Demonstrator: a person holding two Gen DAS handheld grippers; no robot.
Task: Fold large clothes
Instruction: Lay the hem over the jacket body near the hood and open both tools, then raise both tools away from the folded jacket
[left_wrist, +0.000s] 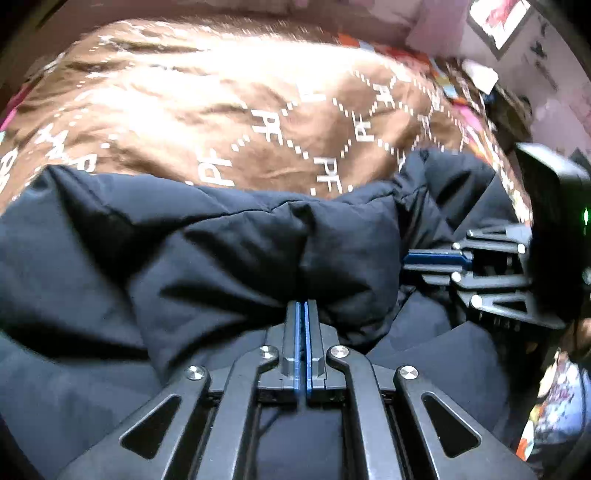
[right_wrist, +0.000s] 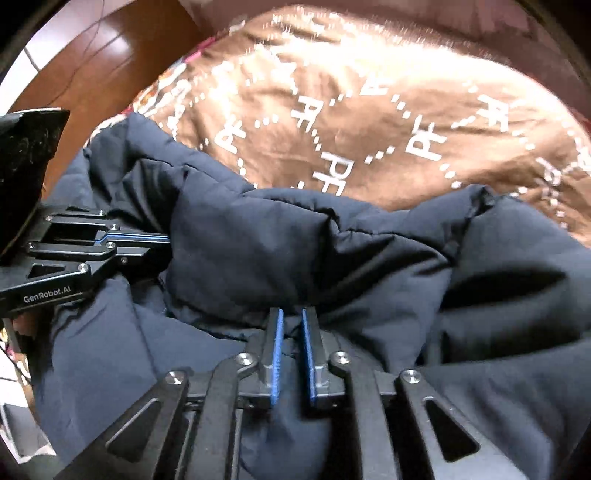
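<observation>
We see a dark navy puffer jacket (left_wrist: 221, 251) lying bunched on a brown bedspread (left_wrist: 229, 122) printed with white dotted diamonds and "PF" letters; the jacket takes up the near half of both views, with the bedspread showing beyond it.

Our left hand-held gripper (left_wrist: 301, 306) has its blue-padded fingers pressed together, pinching a raised fold of the jacket right at the tips; the fabric puckers into a ridge just above them. From the right wrist view the same left hand-held gripper (right_wrist: 162, 238) comes in from the left edge, its fingers closed and buried in the padded cloth.

Our right hand-held gripper (right_wrist: 293, 314) has its fingers a small way apart, with jacket fabric lying in the gap between the blue pads (right_wrist: 277, 354); the pads do not appear to squeeze it, though the dark cloth makes this hard to judge. In the left wrist view the right hand-held gripper (left_wrist: 410, 260) enters from the right, its tips at the jacket's edge.

A wooden floor (right_wrist: 110, 66) shows at upper left of the right view.
</observation>
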